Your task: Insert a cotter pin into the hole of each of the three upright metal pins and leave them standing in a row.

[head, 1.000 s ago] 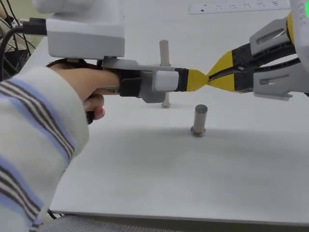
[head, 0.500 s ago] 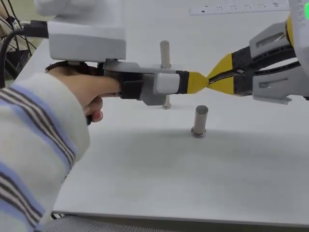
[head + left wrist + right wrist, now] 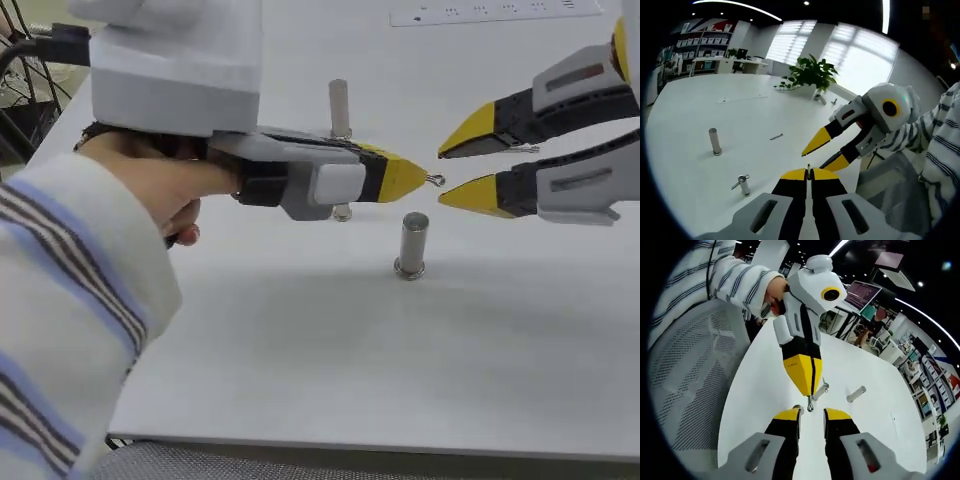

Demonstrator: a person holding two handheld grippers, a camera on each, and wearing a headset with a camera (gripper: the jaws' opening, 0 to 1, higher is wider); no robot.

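My left gripper point(image 3: 420, 178), in a hand with a striped sleeve, is shut on a thin cotter pin point(image 3: 437, 180) whose loop pokes out past the yellow tips. My right gripper point(image 3: 448, 175) faces it from the right, open, with the loop just short of its jaws. In the right gripper view the cotter pin point(image 3: 810, 404) hangs between my open right gripper point(image 3: 813, 413) tips. One upright metal pin point(image 3: 411, 245) stands below the tips, another upright pin point(image 3: 340, 107) farther back. A third upright pin point(image 3: 743, 184) carries a cotter pin through its hole.
A loose cotter pin point(image 3: 776, 136) lies on the white table point(image 3: 330, 350). A power strip point(image 3: 490, 12) sits at the far edge. A mesh chair point(image 3: 200, 465) is at the near edge. A plant point(image 3: 810, 75) stands beyond the table.
My right gripper has opened and drawn back to the right, off the cotter pin. The left gripper still holds the pin and has dipped slightly.
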